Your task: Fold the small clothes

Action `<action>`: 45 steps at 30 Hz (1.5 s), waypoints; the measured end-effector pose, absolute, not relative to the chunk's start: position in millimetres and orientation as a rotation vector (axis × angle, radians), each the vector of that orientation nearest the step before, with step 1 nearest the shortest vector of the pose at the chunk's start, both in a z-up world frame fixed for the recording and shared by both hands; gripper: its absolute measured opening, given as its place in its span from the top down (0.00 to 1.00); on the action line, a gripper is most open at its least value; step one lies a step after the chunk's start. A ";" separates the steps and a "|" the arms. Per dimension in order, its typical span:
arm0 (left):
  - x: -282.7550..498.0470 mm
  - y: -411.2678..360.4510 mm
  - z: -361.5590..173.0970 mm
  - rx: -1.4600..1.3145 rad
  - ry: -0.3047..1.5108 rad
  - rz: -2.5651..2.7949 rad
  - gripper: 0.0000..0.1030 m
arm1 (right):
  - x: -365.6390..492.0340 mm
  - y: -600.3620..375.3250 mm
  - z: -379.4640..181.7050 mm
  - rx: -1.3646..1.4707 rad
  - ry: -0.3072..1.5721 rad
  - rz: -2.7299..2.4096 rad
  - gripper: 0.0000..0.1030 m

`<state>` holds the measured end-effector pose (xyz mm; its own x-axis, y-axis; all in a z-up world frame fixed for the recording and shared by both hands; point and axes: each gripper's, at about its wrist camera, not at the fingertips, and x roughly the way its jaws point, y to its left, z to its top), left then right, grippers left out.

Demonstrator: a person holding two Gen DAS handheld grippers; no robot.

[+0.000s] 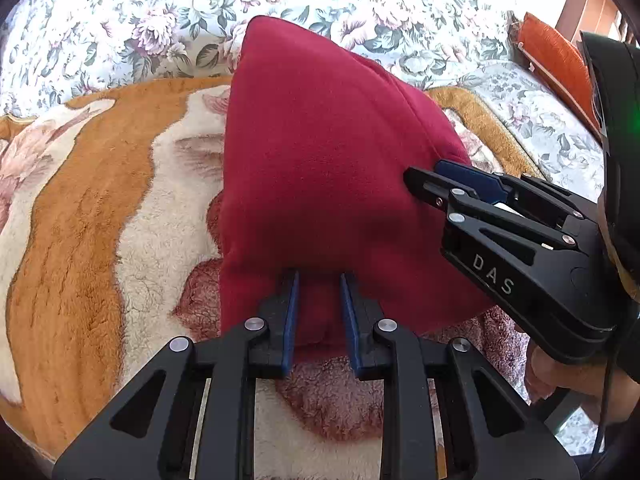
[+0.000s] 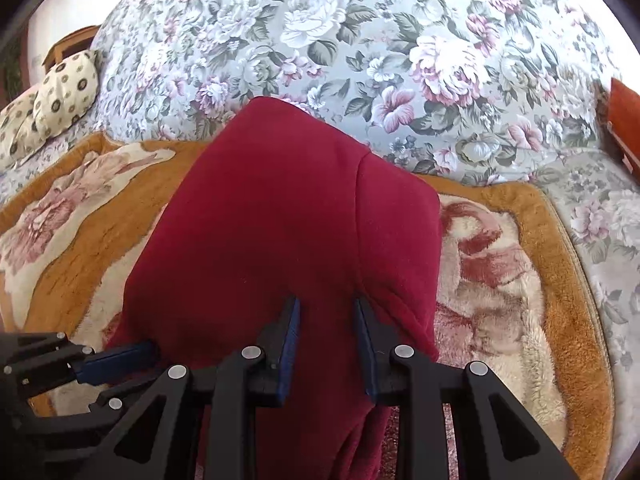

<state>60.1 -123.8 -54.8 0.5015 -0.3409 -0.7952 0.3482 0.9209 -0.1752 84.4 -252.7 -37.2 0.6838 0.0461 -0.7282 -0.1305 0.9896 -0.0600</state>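
Note:
A dark red fleece garment (image 1: pixel 320 160) hangs lifted above an orange and cream floral blanket (image 1: pixel 80 220), its far end still resting there. My left gripper (image 1: pixel 319 280) is shut on the garment's near edge, a bunch of red cloth pinched between its blue pads. In the left wrist view my right gripper (image 1: pixel 430 178) bites the garment's right edge. In the right wrist view the same red garment (image 2: pixel 288 216) drapes away from my right gripper (image 2: pixel 326 304), which is shut on a thick fold. My left gripper (image 2: pixel 148 350) grips the cloth at lower left.
The blanket (image 2: pixel 520 280) lies on a bed or sofa covered in grey floral fabric (image 2: pixel 360 40). A cream patterned cushion (image 2: pixel 60 92) sits at the far left. An orange cushion (image 1: pixel 556 56) leans at the far right by wooden furniture.

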 end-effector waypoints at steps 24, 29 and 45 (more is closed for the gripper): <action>57.2 -106.0 -42.2 -0.101 0.881 -0.439 0.80 | 84.3 -262.3 -34.4 -0.087 0.792 0.201 0.74; 97.7 -86.7 18.2 -0.188 0.668 -0.443 0.54 | 88.4 -292.9 3.9 0.157 0.666 0.204 0.74; 306.8 -147.9 -67.4 -0.248 1.154 -0.380 0.49 | 166.4 -296.2 -37.9 0.179 0.866 -0.002 0.73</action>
